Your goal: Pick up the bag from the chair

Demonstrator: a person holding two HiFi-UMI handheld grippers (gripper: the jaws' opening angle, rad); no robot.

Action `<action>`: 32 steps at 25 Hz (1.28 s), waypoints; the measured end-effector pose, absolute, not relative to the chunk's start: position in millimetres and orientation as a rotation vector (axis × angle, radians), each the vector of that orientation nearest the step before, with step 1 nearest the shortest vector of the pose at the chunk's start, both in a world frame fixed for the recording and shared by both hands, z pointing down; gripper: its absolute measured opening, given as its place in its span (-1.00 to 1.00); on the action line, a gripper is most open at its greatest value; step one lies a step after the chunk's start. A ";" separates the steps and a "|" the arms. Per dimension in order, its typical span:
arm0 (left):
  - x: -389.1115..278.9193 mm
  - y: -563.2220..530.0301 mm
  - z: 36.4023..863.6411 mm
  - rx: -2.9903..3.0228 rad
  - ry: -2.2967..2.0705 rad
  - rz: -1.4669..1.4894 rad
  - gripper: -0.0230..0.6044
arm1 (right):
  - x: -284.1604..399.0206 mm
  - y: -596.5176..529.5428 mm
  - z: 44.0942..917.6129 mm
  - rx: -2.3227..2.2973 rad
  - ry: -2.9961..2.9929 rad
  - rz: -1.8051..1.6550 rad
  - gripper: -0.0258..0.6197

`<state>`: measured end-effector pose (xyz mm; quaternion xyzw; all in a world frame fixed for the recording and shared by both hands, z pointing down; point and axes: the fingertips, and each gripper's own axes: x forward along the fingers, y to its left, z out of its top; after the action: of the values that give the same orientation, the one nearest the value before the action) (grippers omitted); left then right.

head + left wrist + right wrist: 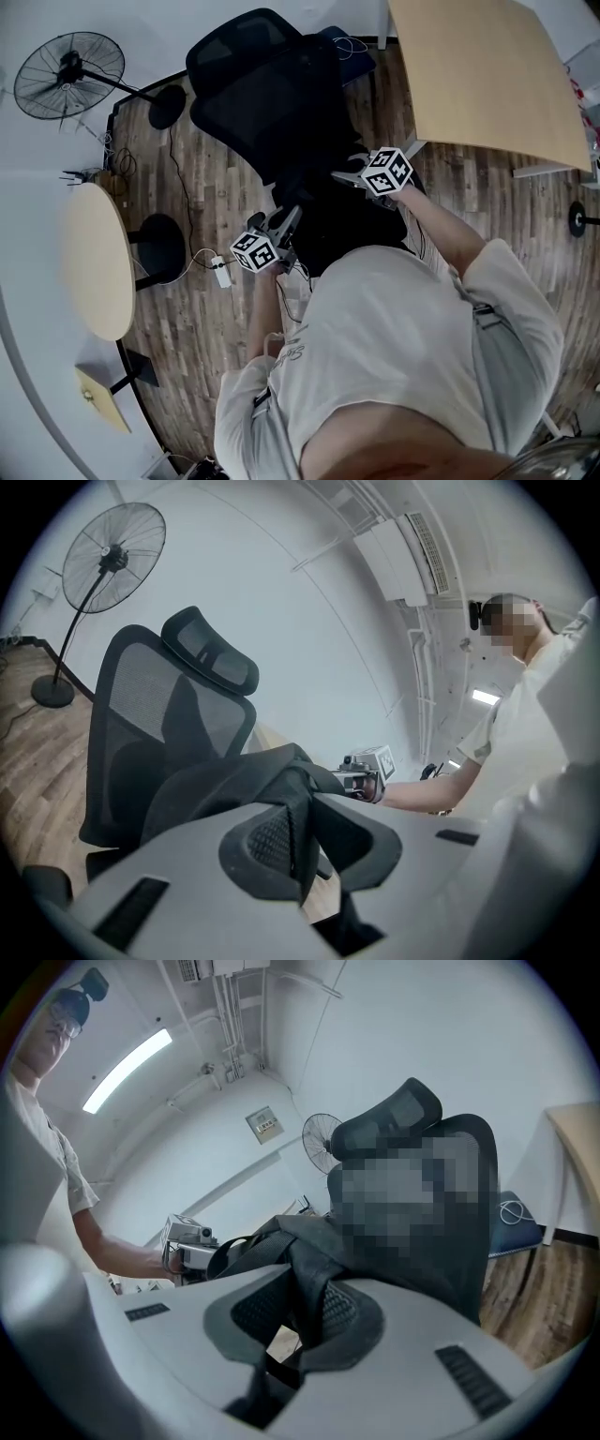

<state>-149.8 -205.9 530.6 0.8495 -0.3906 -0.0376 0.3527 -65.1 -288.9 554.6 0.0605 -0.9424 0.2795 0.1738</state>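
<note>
A black bag (pixel 349 230) hangs between my two grippers, in front of the black mesh office chair (pixel 262 89). The head view does not show whether it still touches the seat. My left gripper (pixel 287 223) is shut on a fold of the bag's fabric (pixel 281 789), which fills the gap between its jaws (pixel 292 832). On the opposite side, my right gripper (pixel 349 174) is shut on the bag's black fabric (pixel 309 1241). Each gripper view shows the other gripper across the bag: the right gripper (pixel 364 772) and the left gripper (pixel 192 1246).
A standing fan (pixel 70 70) is at the far left, with a round table (pixel 94 262) below it. A wooden desk (pixel 487 75) fills the upper right. A power strip (pixel 222 272) and cables lie on the wood floor beside the chair.
</note>
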 end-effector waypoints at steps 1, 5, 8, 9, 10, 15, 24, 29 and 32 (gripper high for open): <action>-150.6 -209.2 526.8 2.208 -1.010 -0.098 -0.77 | -65.6 -291.7 551.3 0.179 -2.680 0.788 -0.83; -151.4 -217.0 510.8 2.251 -1.003 -0.102 -0.77 | -63.0 -295.1 535.1 0.203 -2.725 0.778 -0.83; -152.3 -218.1 497.6 2.274 -1.008 -0.121 -0.77 | -61.0 -292.7 519.0 0.193 -2.771 0.769 -0.83; -152.5 -216.8 493.0 2.280 -1.006 -0.134 -0.77 | -60.7 -291.0 513.7 0.188 -2.784 0.757 -0.83; -152.2 -215.5 488.4 2.288 -1.001 -0.150 -0.77 | -60.2 -289.4 508.6 0.184 -2.797 0.741 -0.83; -150.9 -214.7 459.8 2.339 -0.997 -0.199 -0.77 | -56.7 -288.3 476.9 0.189 -2.865 0.676 -0.83; -147.5 -231.3 397.4 2.465 -1.023 -0.207 -0.77 | -49.6 -301.8 411.7 0.169 -3.005 0.517 -0.83; -146.6 -238.6 365.5 2.513 -1.037 -0.229 -0.77 | -45.6 -305.5 381.0 0.175 -3.051 0.461 -0.83; -148.9 -243.7 349.6 2.560 -1.045 -0.224 -0.77 | -46.3 -307.8 361.5 0.179 -3.083 0.392 -0.83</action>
<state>-148.9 -243.7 349.6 0.9073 -0.3704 -0.0794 0.1827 -46.3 -307.8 361.5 0.0574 -0.9903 0.1259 0.0145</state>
